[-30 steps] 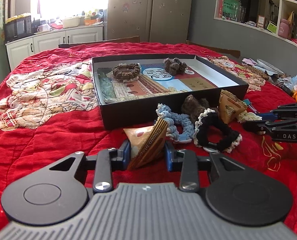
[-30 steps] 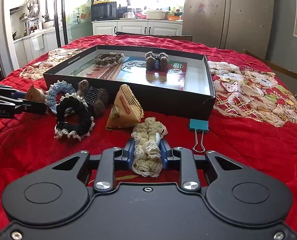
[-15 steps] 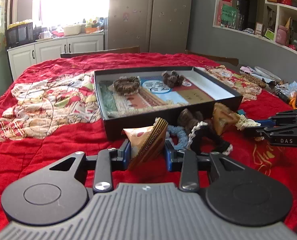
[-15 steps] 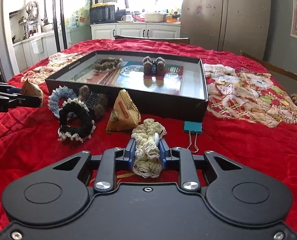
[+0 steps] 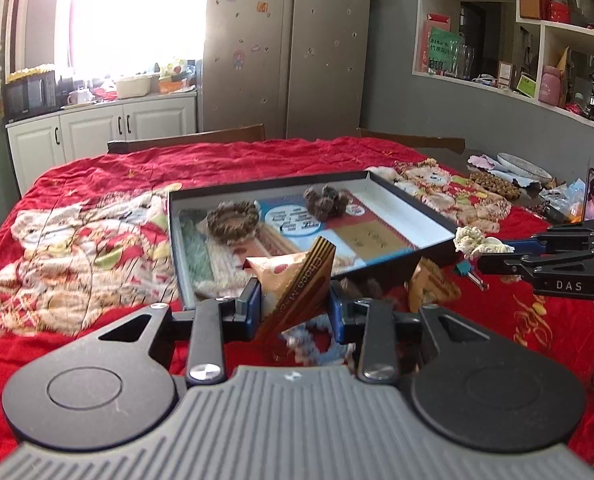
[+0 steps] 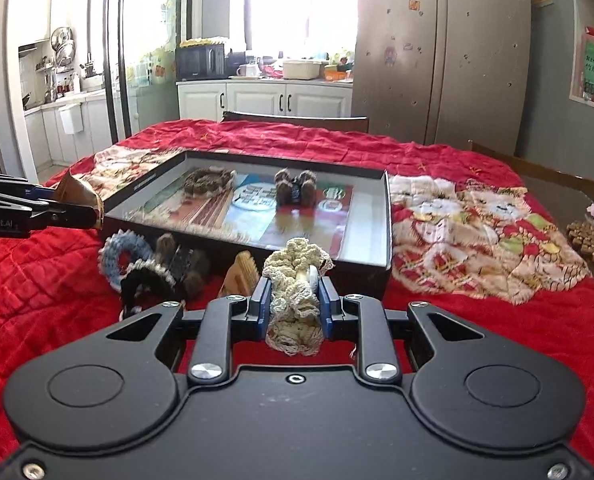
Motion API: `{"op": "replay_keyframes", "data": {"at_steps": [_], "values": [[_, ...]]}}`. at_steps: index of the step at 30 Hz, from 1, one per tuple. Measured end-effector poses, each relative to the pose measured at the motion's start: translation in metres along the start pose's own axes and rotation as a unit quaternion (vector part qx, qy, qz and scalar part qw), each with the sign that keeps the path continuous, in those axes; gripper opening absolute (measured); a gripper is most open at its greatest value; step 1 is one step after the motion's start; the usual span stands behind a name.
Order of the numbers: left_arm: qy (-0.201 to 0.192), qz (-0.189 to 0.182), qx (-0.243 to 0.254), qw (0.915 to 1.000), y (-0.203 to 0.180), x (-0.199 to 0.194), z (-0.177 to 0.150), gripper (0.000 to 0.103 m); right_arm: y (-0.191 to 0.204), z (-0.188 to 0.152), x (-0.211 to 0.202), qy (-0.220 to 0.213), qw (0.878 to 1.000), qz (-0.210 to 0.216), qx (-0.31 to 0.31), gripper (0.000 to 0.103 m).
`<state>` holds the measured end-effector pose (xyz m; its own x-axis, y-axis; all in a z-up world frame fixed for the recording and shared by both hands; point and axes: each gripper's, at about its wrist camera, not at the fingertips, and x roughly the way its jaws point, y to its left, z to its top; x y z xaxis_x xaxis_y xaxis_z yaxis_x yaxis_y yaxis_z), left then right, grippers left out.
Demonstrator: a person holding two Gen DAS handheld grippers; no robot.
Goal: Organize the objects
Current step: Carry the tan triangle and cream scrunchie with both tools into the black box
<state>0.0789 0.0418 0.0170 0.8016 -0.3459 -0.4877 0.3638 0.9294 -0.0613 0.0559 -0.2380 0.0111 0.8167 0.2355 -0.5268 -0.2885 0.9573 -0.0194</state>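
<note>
both tongs have risen, lifting the snack packet (image 5: pixel 293 280) and cream scrunchie (image 6: pixel 295 292) off the cloth.

The left gripper (image 5: pixel 295 304) squeezes a pointy snack packet (image 5: pixel 293 284) between its blue jaws, up above the red cloth (image 5: pixel 97 184). Just past it sits a flat black box (image 5: pixel 281 184) with a brown hair ring (image 5: pixel 233 222) and a fuzzy brown clip (image 5: pixel 326 201) inside. On the right, the right gripper (image 5: pixel 497 254) holds a cream lace scrunchie (image 5: pixel 473 241) near the box's corner.
</note>
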Motion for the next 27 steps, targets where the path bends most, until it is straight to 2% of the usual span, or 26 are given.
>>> {"op": "replay_keyframes", "data": {"at_steps": [11,27], "values": [[-0.013,-0.001,0.004,0.9999,0.001,0.028,0.038,0.038,-0.016,0.036,0.027,-0.026,0.999,-0.031,0.01,0.023],[0.006,0.03,-0.005,0.9995,0.003,0.111,0.08,0.038,-0.027,0.097,0.102,-0.033,0.999,-0.029,0.011,0.023]]}}
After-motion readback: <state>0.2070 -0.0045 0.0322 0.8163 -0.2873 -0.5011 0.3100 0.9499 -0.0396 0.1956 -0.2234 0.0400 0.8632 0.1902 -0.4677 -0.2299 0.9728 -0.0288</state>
